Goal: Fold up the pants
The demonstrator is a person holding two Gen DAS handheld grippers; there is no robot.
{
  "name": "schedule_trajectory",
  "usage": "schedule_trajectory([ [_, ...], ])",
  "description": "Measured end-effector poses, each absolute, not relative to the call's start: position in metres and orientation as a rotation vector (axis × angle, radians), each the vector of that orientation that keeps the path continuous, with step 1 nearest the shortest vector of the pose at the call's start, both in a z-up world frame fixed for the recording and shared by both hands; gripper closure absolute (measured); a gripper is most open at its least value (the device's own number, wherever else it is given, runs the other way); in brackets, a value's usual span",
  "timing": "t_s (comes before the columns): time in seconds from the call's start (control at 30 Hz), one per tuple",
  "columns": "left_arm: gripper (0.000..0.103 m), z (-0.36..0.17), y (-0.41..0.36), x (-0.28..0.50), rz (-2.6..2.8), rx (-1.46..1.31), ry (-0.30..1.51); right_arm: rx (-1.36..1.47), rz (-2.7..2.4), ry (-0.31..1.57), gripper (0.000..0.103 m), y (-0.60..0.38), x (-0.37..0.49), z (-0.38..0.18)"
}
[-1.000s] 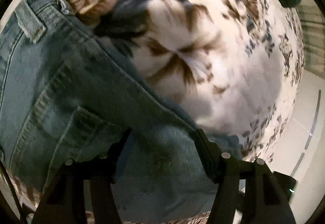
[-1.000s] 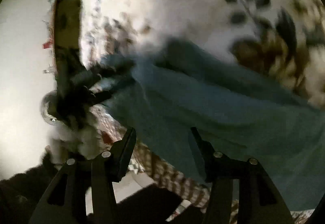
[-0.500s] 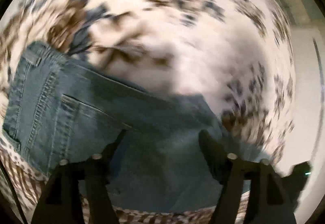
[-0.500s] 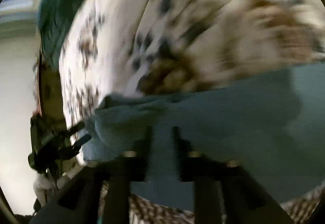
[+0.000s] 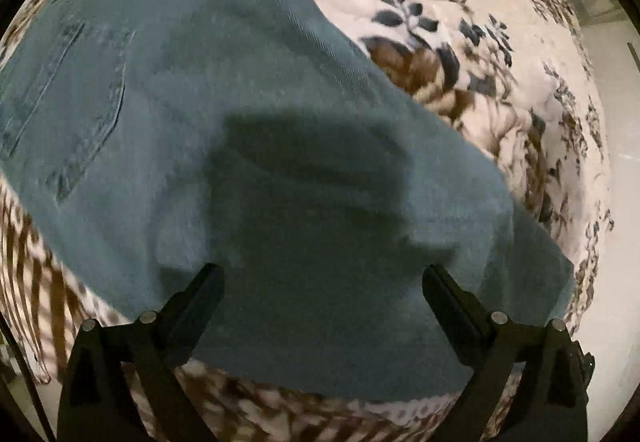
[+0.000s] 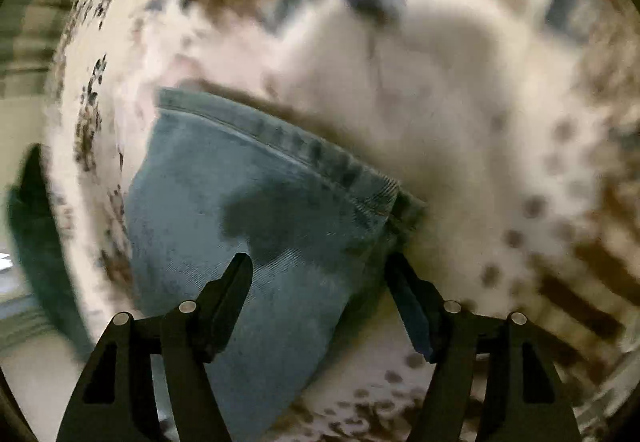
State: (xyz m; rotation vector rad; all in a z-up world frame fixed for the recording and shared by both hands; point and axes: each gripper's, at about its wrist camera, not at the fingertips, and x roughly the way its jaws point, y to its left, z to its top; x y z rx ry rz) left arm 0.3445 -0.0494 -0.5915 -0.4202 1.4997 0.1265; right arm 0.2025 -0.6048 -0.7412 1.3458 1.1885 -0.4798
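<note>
Both claws have let go since half a second ago. Now the left gripper [image 5: 322, 288] and the right gripper [image 6: 318, 276] hang wide open over the blue pants [image 5: 248, 145], which lie flat on the flowery blanket [image 5: 472, 41], near its edge.
</note>
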Motion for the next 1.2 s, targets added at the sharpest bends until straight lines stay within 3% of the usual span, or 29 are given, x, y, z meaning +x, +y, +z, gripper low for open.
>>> schedule_trajectory([
  [0.1, 0.002, -0.582, -0.053, 0.341, 0.181, -0.392, 1.458, 1.280, -0.353, 1.152, 0.089, -0.595, 0.209, -0.735],
  [0.2, 0.002, -0.575, -0.046, 0.345, 0.228, -0.381, 1.415, 1.221, -0.359, 1.101, 0.092, -0.604, 0.205, -0.711],
  [0.3, 0.002, -0.572, -0.034, 0.350, 0.268, -0.383, 1.388, 1.205, -0.422, 1.103, 0.092, -0.608, 0.186, -0.708],
  [0.37, 0.002, -0.574, -0.025, 0.353, 0.288, -0.399, 1.388, 1.260, -0.442, 1.169, 0.091, -0.611, 0.177, -0.739],
  [0.47, 0.002, -0.571, -0.003, 0.365, 0.317, -0.458, 1.373, 1.252, -0.406, 1.225, 0.076, -0.616, 0.185, -0.746],
  [0.6, 0.002, -0.574, 0.021, 0.400, 0.306, -0.513, 1.388, 1.102, -0.517, 1.291, 0.051, -0.611, 0.182, -0.699],
  [0.8, 0.002, -0.604, 0.041, 0.460, 0.271, -0.379, 1.492, 0.794, -0.492, 1.254, 0.049, -0.520, 0.238, -0.615],
  [0.97, 0.002, -0.632, 0.065, 0.493, 0.219, -0.370, 1.570, 0.718, -0.110, 1.347, 0.049, -0.371, 0.345, -0.626],
  [1.2, 0.002, -0.577, 0.123, 0.468, 0.120, -0.596, 1.444, 0.632, 0.292, 1.441, 0.050, -0.210, 0.436, -0.648],
])
